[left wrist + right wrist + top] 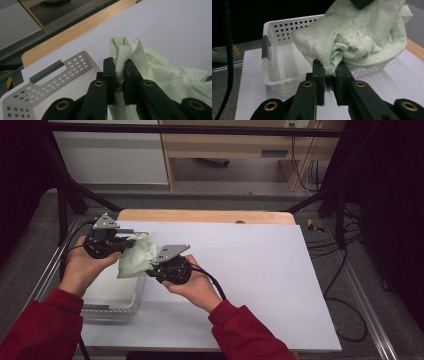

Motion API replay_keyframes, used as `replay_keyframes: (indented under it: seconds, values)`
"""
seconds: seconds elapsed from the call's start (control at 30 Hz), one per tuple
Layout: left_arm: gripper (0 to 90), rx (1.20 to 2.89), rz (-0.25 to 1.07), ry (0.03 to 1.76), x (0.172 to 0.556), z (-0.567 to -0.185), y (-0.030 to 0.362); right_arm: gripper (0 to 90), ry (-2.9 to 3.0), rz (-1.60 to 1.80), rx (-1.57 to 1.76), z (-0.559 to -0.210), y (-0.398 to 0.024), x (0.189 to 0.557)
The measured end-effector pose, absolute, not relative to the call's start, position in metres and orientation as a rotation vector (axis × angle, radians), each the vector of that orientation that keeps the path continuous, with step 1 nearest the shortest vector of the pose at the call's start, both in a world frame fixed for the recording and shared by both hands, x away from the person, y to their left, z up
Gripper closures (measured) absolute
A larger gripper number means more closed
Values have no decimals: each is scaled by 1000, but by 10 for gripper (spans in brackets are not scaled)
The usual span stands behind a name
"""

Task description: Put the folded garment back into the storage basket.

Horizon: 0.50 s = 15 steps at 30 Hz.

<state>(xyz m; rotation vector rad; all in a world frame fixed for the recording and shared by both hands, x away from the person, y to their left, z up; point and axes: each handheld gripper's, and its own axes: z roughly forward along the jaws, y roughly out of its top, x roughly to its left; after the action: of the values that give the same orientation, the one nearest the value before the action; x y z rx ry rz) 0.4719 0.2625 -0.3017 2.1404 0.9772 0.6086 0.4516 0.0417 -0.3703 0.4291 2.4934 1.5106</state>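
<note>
While both grippers pinch green cloth (pixel 136 257) above white basket (pixel 116 306), basket wall stands just beneath; white sheet (pixel 250 280) under all.

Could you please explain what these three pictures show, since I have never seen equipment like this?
A person in red sleeves holds a hand tool with two black jaws in each hand. The top picture looks down from above the table: the left gripper and the right gripper both pinch one pale green cloth. The other two pictures come from small cameras riding on each tool, looking along its jaws. In the left gripper view, the jaws are shut on a fold of the cloth. In the right gripper view, the jaws clamp another bunch of it. A white basket with holes in its walls stands on the white sheet, below the cloth.
</note>
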Motion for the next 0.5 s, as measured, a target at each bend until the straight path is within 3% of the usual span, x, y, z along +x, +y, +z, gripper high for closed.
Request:
replay_keyframes:
  seconds: [0.5]
  values:
    - [822, 2133, 634, 1016, 475, -293, 282, 812, 2491, 1537, 401, -364, 64, 462]
